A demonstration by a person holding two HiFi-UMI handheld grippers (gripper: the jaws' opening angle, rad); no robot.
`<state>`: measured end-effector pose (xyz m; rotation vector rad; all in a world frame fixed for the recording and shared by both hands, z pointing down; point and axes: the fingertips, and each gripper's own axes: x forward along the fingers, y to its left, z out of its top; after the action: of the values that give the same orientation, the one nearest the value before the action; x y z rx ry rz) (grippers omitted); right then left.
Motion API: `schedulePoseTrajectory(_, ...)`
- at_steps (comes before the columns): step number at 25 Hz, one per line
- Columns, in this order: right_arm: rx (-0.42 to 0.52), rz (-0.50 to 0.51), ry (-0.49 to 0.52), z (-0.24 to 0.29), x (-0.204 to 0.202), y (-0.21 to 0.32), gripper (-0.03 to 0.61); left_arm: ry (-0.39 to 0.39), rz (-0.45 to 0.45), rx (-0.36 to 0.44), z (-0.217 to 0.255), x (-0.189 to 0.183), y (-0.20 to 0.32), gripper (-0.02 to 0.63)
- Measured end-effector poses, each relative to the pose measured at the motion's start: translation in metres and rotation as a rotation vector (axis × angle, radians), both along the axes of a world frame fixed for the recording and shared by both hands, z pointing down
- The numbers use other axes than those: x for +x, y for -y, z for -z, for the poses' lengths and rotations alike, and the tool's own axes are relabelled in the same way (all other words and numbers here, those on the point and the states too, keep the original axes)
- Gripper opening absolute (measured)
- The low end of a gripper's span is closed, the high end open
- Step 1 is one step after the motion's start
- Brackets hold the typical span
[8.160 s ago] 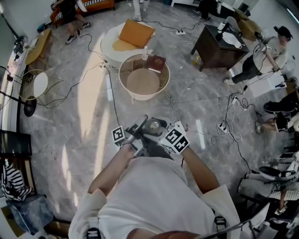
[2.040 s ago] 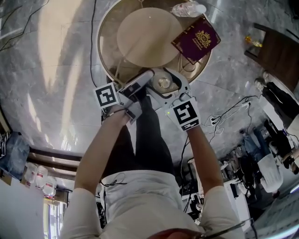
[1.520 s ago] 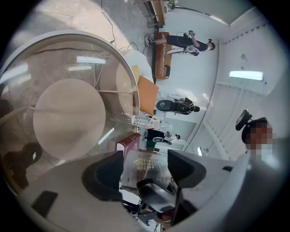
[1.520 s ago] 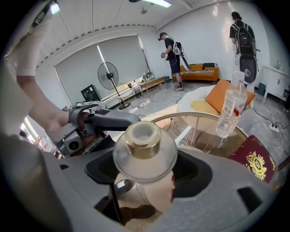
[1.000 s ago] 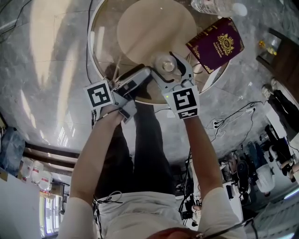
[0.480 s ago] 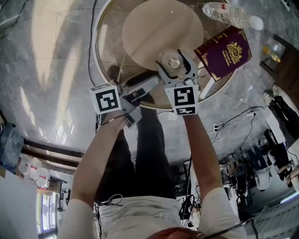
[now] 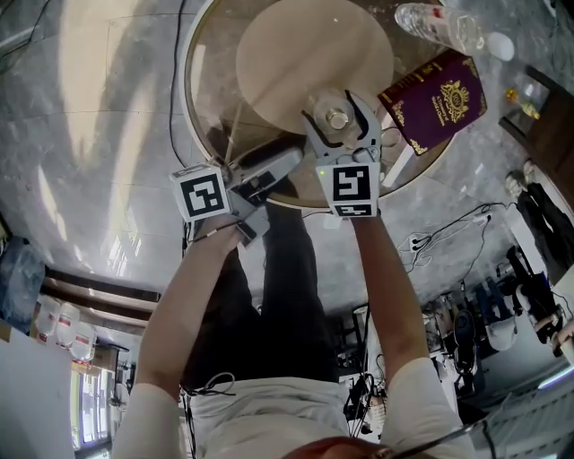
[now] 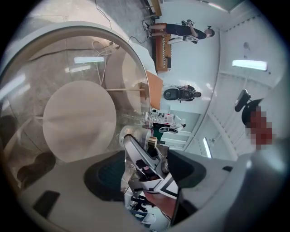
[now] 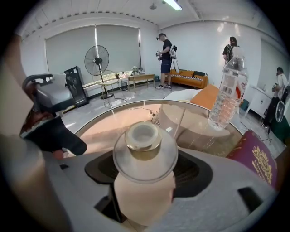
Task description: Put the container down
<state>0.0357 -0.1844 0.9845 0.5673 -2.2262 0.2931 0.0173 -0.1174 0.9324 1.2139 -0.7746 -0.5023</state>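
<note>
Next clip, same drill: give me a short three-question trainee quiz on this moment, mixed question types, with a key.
1. True or false: the right hand-held gripper is closed on the container.
2. Which thing lies on the glass table beside the water bottle? A) maroon book B) laptop C) dinner plate
3. Fill in: the left hand-held gripper has its jaws ___ and holds nothing.
Key: 1 true; 2 A; 3 apart.
</note>
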Motion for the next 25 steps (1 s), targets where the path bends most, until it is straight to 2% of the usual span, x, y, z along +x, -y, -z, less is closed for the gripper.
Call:
schedulePoseTrajectory(4, 0.004, 0.004, -0.013, -0.001, -0.001, 0.0, 0.34, 0.006, -0.003, 0.003, 0.001, -0.004, -0.003, 0.29)
schedulePoseTrajectory(6, -0.002, 0.007, -0.019, -0.001, -0.003, -0.002, 0.362, 0.008, -0.003, 0.01, 0.005, -0.006, -0.003, 0.29)
schedulePoseTrajectory(10, 0.011, -0.033, -0.005, 0.011, -0.003, 0.001, 0.38, -0.012, -0.009, 0.021, 0.014, -0.005, -0.005, 0.29)
schedulePoseTrajectory(18, -0.018, -0.125, 0.022, 0.041, 0.007, 0.006, 0.381, 0.052, -0.069, 0.038, 0.039, -0.014, -0.007, 0.279)
schedulePoseTrajectory(25, -0.037, -0.116, 0.044, 0.092, 0.013, -0.008, 0.295, 0.047, -0.089, 0.058, 0.079, -0.013, -0.011, 0.255)
